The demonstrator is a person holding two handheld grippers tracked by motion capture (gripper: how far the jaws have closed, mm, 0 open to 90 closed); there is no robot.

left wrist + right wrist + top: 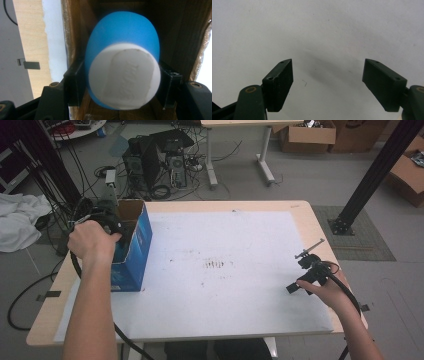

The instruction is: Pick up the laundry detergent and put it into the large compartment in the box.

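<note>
Left claw (120, 82) is clamped on a round blue plastic cup with a white base (123, 75), down inside the open blue cardboard box (135, 245) at the left of the high view. Right claw (328, 85) stands spread wide, nothing between, over the white worktop (225, 285) at lower right.

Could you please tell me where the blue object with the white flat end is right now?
The left gripper view shows the blue object clamped between the left gripper jaws inside the cardboard box, at the table's left edge.

Smooth matt blue cup (122, 37) with rough white base, inside a glossy blue cardboard box (134, 251)
</note>
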